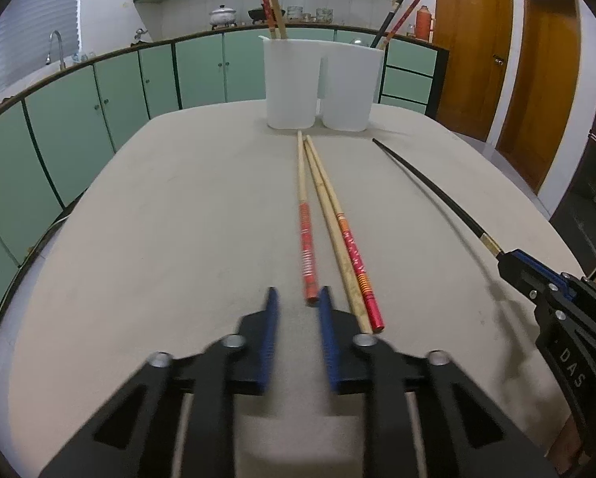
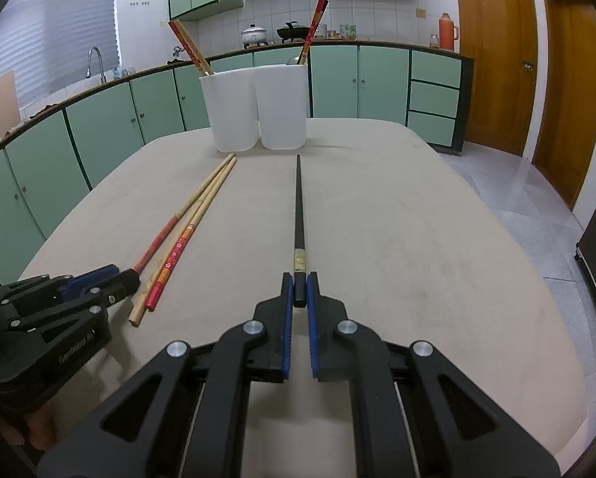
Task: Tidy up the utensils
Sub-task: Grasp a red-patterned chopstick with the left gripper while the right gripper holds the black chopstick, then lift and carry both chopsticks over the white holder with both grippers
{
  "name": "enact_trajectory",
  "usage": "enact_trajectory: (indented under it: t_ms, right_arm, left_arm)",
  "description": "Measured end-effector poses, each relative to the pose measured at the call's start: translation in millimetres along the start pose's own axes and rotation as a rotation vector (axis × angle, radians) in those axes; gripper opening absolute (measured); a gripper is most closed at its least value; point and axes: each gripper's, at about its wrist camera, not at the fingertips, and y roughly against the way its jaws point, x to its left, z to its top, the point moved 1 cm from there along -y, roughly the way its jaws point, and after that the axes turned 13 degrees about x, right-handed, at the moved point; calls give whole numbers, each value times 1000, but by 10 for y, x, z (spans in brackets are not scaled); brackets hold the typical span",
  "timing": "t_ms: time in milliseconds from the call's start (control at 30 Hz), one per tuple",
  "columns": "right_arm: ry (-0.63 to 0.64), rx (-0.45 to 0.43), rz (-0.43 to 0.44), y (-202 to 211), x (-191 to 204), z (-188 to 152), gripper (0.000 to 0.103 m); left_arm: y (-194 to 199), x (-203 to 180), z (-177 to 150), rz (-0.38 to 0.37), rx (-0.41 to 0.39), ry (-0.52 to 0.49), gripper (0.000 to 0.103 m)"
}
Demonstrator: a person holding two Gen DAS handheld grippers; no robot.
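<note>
My left gripper (image 1: 298, 298) hovers low over the beige table (image 1: 158, 219), jaws apart. The near end of a red-handled chopstick (image 1: 306, 247) lies between its fingertips, close to the right finger; the left pad stands clear of it. Beside that lie a plain bamboo chopstick (image 1: 334, 231) and an orange-and-red one (image 1: 355, 259). My right gripper (image 2: 299, 285) is shut on the butt of a black chopstick (image 2: 298, 207), whose tip points at two white containers (image 2: 254, 107). Both containers hold upright chopsticks (image 1: 270, 0).
The two containers (image 1: 322, 83) stand side by side at the table's far edge. Green cabinets (image 1: 99, 99) and a counter with pots run behind. Wooden doors (image 1: 537, 79) are at the right. The left gripper (image 2: 128, 279) appears at the lower left of the right wrist view.
</note>
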Motion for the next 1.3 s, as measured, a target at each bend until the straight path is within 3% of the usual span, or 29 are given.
enact_trajectory:
  t_ms: [67, 367, 667, 1033, 1300]
  right_arm:
    - [1, 2, -1, -1, -3, 2, 6]
    - [24, 1, -7, 6, 16, 9, 6]
    - [37, -24, -9, 95, 26, 26, 6]
    - [76, -71, -6, 313, 82, 152, 6]
    - [101, -135, 23, 672, 71, 455, 6]
  left_arm:
    - [-5, -8, 7, 6, -2, 3, 6]
    - [62, 14, 1, -17, -6, 13, 5]
    - [328, 12, 48, -18, -63, -1, 5]
    - [713, -11, 186, -24, -174, 0, 5]
    - [1058, 11, 403, -31, -271, -2, 5]
